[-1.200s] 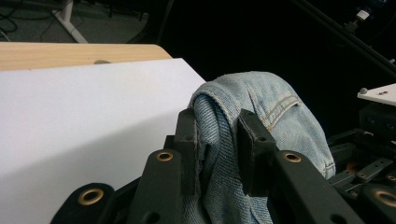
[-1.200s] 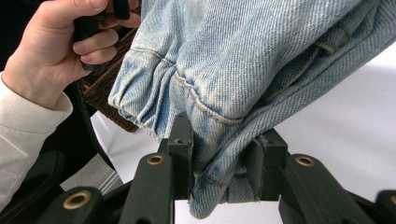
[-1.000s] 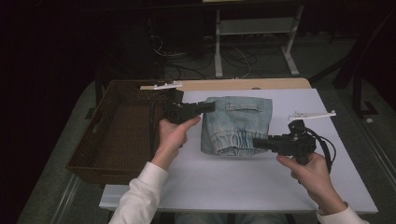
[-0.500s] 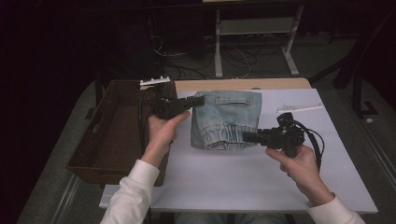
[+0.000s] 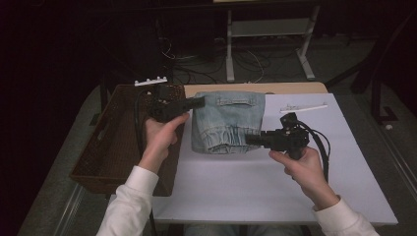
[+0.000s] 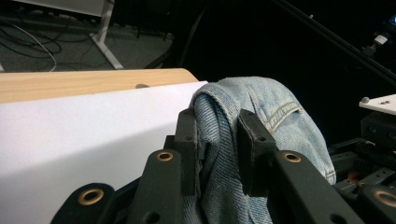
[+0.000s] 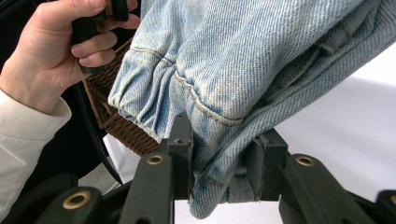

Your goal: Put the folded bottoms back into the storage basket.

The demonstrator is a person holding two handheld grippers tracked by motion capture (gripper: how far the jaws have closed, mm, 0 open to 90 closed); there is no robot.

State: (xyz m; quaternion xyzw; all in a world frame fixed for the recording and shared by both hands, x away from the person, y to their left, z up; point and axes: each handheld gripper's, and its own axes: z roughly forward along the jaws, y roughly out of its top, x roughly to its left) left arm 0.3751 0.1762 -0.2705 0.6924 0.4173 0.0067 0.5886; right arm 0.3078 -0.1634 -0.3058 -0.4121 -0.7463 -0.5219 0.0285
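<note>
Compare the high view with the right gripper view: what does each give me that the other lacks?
High view alone: the whole folded jeans, the right tool at their near right edge, and the white table.

Right gripper view alone: the pads pressing a bunched fold of denim, with the elastic cuff hanging beside them.

Both: the jeans, the left hand on its tool, and the brown basket.

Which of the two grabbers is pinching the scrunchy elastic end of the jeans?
The right gripper. It bites the gathered, elastic hem of the folded jeans, on the side nearest the person. The left gripper holds the smooth folded edge next to the brown basket instead.
</note>
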